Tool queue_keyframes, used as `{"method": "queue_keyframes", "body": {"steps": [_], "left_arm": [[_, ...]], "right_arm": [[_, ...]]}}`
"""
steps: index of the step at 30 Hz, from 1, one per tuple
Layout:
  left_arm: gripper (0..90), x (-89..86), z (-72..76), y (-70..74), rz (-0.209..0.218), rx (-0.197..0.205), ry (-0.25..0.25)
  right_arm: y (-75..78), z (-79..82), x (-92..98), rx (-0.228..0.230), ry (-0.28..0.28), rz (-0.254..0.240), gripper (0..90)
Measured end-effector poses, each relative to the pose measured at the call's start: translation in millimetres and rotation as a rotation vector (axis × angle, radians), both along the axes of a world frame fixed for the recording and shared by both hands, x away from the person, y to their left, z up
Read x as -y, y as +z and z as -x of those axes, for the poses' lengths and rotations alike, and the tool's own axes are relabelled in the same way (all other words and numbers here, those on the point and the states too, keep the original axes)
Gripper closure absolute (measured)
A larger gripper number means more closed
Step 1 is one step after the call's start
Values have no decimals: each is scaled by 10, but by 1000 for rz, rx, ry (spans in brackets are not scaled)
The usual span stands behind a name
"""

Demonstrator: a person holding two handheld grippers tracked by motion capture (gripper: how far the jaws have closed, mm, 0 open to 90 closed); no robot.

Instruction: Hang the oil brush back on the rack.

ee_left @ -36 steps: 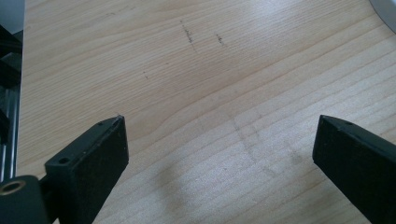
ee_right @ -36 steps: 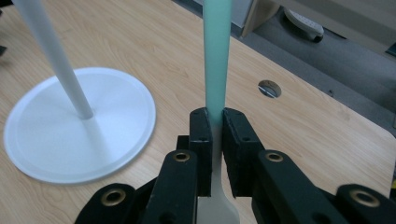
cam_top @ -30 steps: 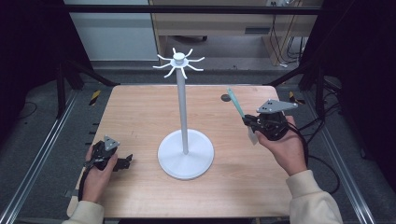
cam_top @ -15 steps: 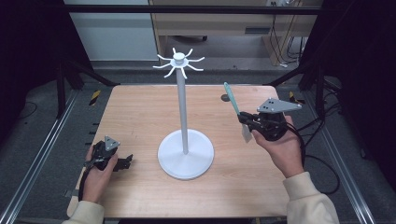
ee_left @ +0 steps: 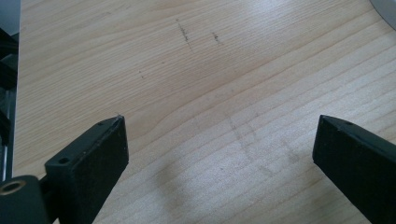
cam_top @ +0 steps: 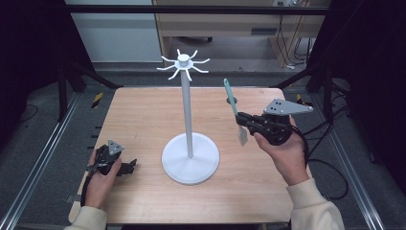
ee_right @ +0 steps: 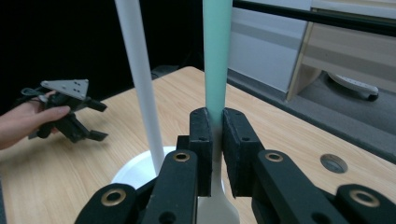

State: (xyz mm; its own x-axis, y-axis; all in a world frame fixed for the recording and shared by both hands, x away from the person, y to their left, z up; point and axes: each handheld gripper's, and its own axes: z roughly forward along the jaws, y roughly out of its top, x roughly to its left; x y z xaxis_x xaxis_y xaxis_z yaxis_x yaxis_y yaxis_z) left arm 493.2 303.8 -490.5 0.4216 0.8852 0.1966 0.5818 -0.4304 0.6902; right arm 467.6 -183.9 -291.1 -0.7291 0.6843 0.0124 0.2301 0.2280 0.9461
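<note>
spatula [cam_top: 233, 103]: mint-green handle, silver-grey blade | stand [cam_top: 188, 115]: white all over, pole, base and hooks | table [cam_top: 143, 115]: light wood, fine grain lines, few dark marks | right gripper [ee_right: 213, 140]: black jaws, grey plate | left gripper [cam_top: 125, 166]: black, grey plate

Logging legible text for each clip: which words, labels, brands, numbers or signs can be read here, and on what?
None: no readable text anywhere.
Yellow-and-black hazard stripes beside the table: a marking, no words.
The spatula, the white stand and both hand-held grippers bear no print.
</note>
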Motion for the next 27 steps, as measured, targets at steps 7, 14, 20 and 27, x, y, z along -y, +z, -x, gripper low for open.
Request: {"method": "queue_keyframes", "body": {"steps": [7,14,20,27], "left_arm": [[30,-9,-1,1,1,2,4],[30,-8,1,2,2,2,3],[30,-9,0,2,3,2,2],[30,-5,-2,-4,4,-1,1]], "right_arm": [[48,69,-99,23,22,-27,824],[111,91,-196,46,44,-54,824],[167,132,-242,61,58,-64,824],[217,163,-241,72,64,-71,824]]}}
